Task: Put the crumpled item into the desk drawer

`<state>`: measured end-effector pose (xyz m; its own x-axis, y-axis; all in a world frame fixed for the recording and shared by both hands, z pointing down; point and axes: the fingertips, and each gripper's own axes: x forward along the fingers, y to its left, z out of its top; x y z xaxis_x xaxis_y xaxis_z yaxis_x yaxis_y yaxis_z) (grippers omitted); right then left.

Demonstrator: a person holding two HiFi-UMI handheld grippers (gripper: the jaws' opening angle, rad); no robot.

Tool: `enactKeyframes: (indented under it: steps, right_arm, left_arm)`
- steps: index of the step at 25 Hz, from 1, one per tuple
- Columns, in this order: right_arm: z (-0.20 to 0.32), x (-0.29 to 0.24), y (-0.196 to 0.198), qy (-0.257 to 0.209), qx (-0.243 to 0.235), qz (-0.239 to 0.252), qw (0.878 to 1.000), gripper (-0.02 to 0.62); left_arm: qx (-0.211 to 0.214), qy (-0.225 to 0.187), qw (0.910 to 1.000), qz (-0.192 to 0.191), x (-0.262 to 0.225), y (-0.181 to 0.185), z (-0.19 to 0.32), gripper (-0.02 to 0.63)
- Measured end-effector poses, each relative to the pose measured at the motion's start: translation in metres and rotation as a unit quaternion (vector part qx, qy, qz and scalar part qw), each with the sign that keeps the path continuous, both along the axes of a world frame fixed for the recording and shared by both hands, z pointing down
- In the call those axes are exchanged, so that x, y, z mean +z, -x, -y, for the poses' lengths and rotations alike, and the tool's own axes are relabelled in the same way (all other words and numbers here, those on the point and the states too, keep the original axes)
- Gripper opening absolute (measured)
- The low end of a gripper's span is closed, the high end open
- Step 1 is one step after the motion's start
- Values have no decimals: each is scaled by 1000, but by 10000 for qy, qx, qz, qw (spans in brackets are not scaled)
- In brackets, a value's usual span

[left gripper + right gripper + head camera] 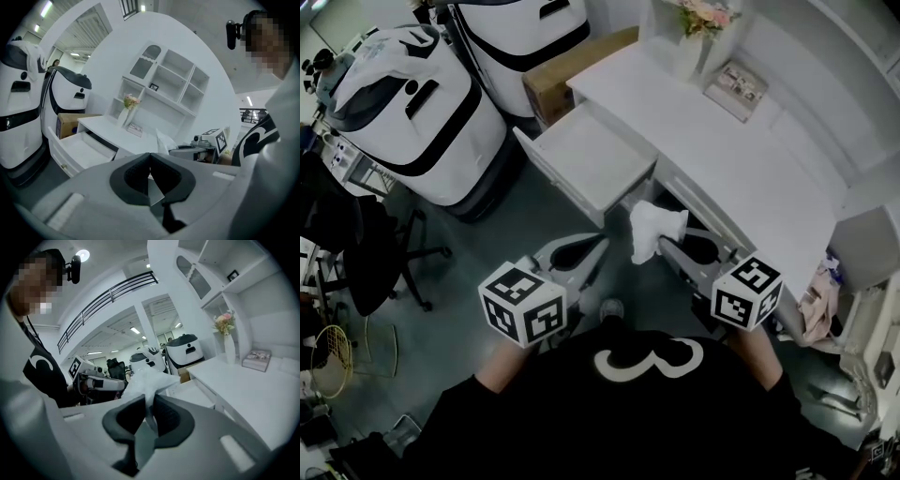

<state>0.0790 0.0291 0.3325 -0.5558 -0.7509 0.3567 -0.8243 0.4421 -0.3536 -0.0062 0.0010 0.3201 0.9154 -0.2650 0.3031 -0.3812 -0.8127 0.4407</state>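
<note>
The right gripper (149, 404) clamps a crumpled white item (654, 230), which sticks up past its jaw tips, just beside the open desk drawer (586, 159). The left gripper (150, 158) hangs nearby, jaws together on nothing.

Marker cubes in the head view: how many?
2. One marker cube sits on the left tool, lower left; the other sits on the right tool, lower right, which grips the crumpled item. None seem hidden.
</note>
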Motion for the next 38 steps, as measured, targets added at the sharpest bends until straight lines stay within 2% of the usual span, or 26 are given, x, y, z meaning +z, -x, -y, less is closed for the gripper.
enactKeyframes:
  steps: [7, 21, 28, 38]
  right_arm:
    - [44, 13, -2, 81, 21, -293, 9995, 48]
    - [93, 21, -8, 99, -180, -310, 9993, 49]
    - [148, 40, -9, 329, -401, -173, 9985, 49]
    - [237, 77, -11, 737, -762, -273, 9940, 49]
  left_arm:
    - [-61, -112, 9998, 120, 12, 1, 53, 11]
    - [-463, -86, 9986, 229, 22, 5, 94, 11]
    - [-757, 147, 9962, 403, 39, 8, 137, 11]
    - [-1129, 457, 9912, 513, 63, 2, 208, 11]
